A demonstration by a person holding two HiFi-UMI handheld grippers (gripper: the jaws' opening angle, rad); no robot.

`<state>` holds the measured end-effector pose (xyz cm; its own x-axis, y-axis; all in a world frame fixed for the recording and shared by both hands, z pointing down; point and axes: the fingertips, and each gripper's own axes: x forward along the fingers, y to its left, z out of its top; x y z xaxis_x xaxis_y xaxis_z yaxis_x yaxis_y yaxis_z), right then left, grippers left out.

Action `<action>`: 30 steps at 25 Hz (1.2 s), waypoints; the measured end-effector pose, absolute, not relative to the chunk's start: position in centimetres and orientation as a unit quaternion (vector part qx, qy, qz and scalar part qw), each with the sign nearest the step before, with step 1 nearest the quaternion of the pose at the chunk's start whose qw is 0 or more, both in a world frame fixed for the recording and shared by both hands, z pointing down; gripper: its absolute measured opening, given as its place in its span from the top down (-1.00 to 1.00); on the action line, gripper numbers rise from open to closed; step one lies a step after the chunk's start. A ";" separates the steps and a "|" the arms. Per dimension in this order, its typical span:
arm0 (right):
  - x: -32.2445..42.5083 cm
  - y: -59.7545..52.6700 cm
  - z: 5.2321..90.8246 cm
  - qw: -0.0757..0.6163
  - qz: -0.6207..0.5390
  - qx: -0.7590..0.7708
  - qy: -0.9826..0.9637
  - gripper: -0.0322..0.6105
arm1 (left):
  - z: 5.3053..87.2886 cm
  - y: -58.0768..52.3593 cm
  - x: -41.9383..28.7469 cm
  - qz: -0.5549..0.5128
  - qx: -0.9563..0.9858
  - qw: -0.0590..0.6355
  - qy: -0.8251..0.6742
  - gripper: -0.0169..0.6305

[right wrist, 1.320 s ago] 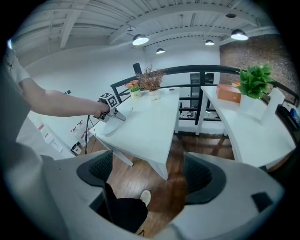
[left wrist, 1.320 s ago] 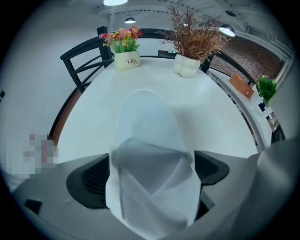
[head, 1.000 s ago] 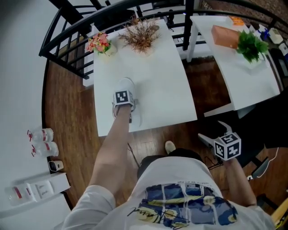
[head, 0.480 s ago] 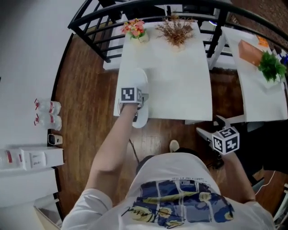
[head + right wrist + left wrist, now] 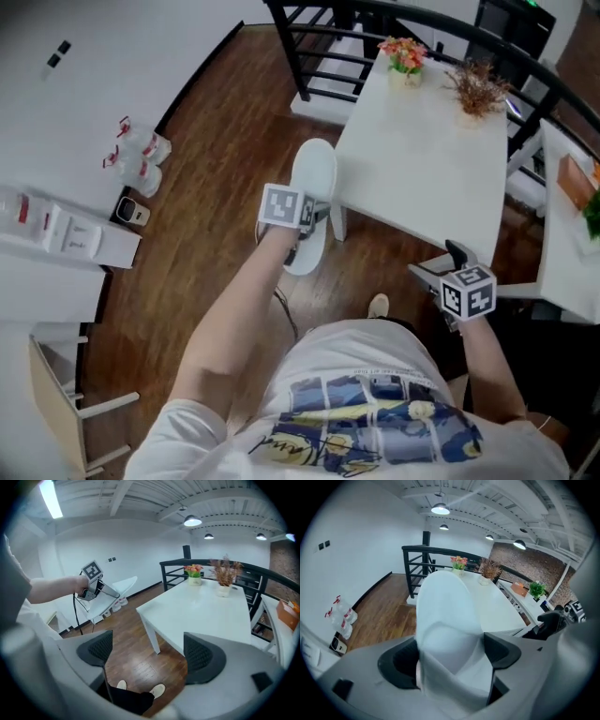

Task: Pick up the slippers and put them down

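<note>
Left gripper (image 5: 450, 652) is closing tight on the white slipper (image 5: 315, 167) (near end hidden between its jaws), the rest jutting ahead. Right gripper (image 5: 147, 656) gapes empty; beyond it the counter (image 5: 201, 613) carries potted flowers (image 5: 193, 573).

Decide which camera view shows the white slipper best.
The head view: the slipper shows nearly whole, from above, beside the table. The left gripper view shows it close and foreshortened; the right gripper view, small and side-on.
</note>
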<state>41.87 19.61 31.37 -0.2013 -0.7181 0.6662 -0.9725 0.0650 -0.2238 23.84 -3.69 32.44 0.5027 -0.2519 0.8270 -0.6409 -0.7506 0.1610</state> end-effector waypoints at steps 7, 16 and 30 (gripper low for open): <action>25.4 16.7 31.0 0.224 0.309 0.550 -0.743 -0.63 | 31.9 -2.9 4.4 0.397 0.821 0.259 -0.319 -0.34; 10.6 13.4 32.8 0.262 0.304 0.495 -0.771 -0.63 | 35.0 -3.3 -13.8 0.384 0.782 0.311 -0.381 -0.34; 4.6 -2.2 45.8 0.334 0.319 0.401 -0.791 -0.58 | 51.2 -13.2 -20.2 0.340 0.677 0.435 -0.486 -0.33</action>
<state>4.56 -2.22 45.76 -0.4564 -0.4213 0.7838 -0.8471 0.4752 -0.2378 -20.16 -13.23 51.19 0.2954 -0.3623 0.8840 -0.9547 -0.1481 0.2582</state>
